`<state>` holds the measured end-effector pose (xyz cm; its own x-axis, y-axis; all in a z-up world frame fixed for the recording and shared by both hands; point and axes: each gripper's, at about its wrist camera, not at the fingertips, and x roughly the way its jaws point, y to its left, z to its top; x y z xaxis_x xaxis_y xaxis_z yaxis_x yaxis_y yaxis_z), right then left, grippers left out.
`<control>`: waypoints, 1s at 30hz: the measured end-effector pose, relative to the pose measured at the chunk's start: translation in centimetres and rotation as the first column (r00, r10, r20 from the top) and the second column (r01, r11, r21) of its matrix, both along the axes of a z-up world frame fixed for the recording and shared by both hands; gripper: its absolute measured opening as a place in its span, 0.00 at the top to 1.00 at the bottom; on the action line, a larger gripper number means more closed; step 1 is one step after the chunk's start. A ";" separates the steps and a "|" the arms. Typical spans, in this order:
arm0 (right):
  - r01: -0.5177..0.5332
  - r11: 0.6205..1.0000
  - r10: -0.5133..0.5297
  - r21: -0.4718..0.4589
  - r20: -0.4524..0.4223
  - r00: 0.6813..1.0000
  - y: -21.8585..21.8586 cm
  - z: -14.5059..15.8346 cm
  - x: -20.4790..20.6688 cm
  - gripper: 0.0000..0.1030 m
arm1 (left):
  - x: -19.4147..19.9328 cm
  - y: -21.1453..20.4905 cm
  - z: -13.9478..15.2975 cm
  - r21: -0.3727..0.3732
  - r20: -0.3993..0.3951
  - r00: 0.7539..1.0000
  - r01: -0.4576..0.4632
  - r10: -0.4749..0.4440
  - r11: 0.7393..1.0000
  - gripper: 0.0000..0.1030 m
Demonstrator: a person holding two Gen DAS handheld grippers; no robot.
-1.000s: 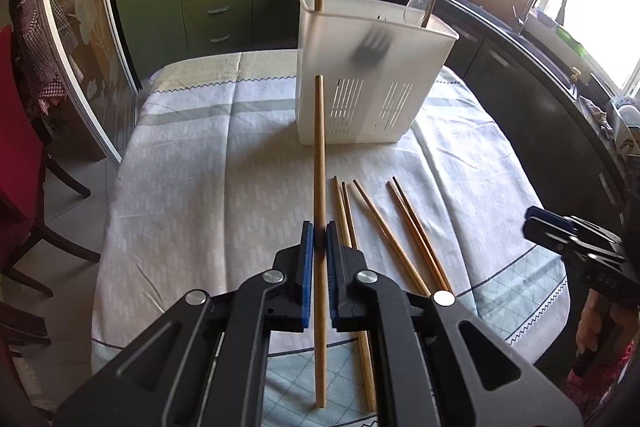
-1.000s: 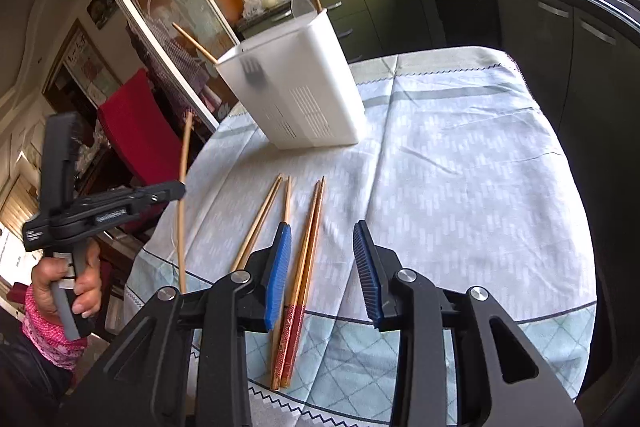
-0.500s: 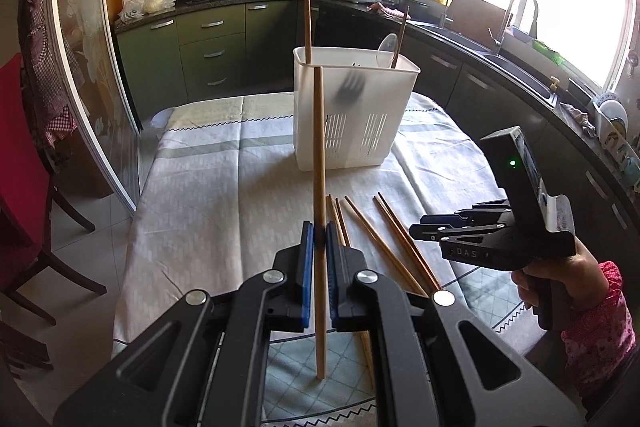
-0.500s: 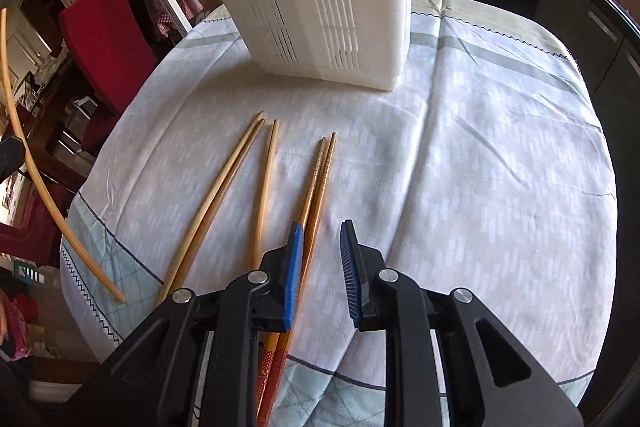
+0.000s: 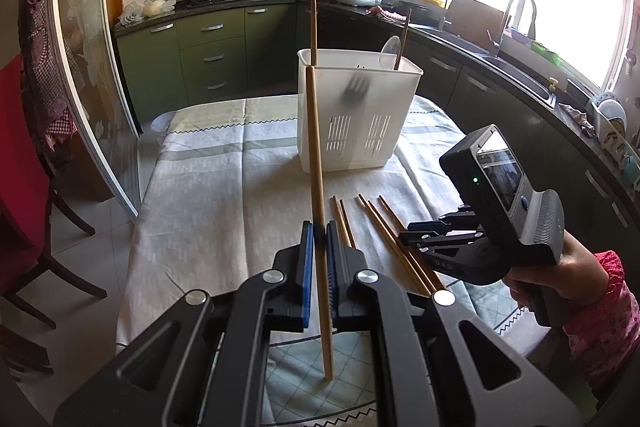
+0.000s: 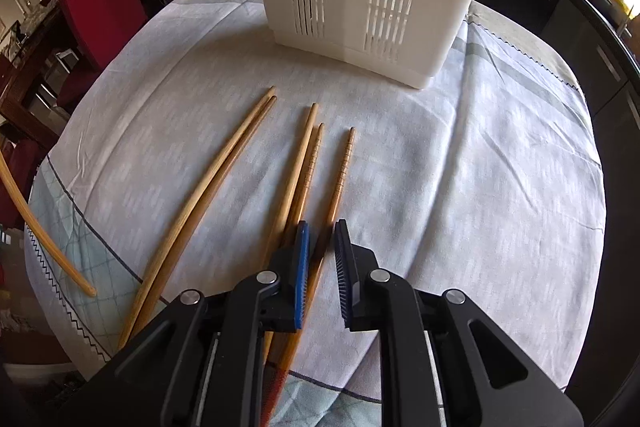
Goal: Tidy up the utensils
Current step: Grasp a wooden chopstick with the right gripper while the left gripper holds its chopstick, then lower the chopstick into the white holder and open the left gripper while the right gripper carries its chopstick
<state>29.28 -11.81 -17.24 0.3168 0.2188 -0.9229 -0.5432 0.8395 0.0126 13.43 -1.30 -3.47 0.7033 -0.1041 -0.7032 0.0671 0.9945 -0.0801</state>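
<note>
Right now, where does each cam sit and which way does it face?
Left wrist: on the left hand-held gripper, facing across the table to the white caddy and kitchen counters; its pads clamp one chopstick; the right hand-held gripper and a hand show.
Right wrist: on the right hand-held gripper, angled steeply down at the loose chopsticks; its jaws are closing around the rightmost one.
Shared: caddy, loose chopsticks, tablecloth, held chopstick.

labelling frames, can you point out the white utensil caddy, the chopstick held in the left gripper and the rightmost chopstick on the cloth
white utensil caddy (image 5: 360, 115), left wrist view, front wall above the slots
held chopstick (image 5: 314, 147), left wrist view, shaft above the left gripper (image 5: 319, 259)
rightmost chopstick (image 6: 342, 175), right wrist view, ridged upper shaft
</note>
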 end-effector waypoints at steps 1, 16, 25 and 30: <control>0.003 1.000 -0.003 0.000 0.003 1.000 0.1 -0.1 0.2 0.90 | 0.0 -0.1 0.0 0.000 0.000 1.000 0.000 0.000 1.000 0.94; 0.042 0.966 -0.090 0.254 0.181 0.979 -5.1 8.4 -2.7 0.93 | -0.4 0.1 0.8 -0.006 0.020 1.000 -0.001 0.001 1.000 0.94; 0.017 0.945 -0.121 0.325 0.301 0.946 -8.8 12.9 -7.9 0.93 | -0.6 0.0 1.1 -0.002 0.031 1.000 -0.002 0.002 1.000 0.94; 0.016 0.940 -0.136 0.341 0.329 0.934 -9.4 14.2 -9.5 0.93 | -1.0 -0.1 1.6 0.000 0.048 0.999 0.000 0.000 1.000 0.94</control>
<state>19.78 -21.16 -3.04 0.6279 0.4514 -0.6339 -0.4983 0.8589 0.1181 12.45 -1.37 -1.86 0.7359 -0.1044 -0.6690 0.0712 0.9945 -0.0768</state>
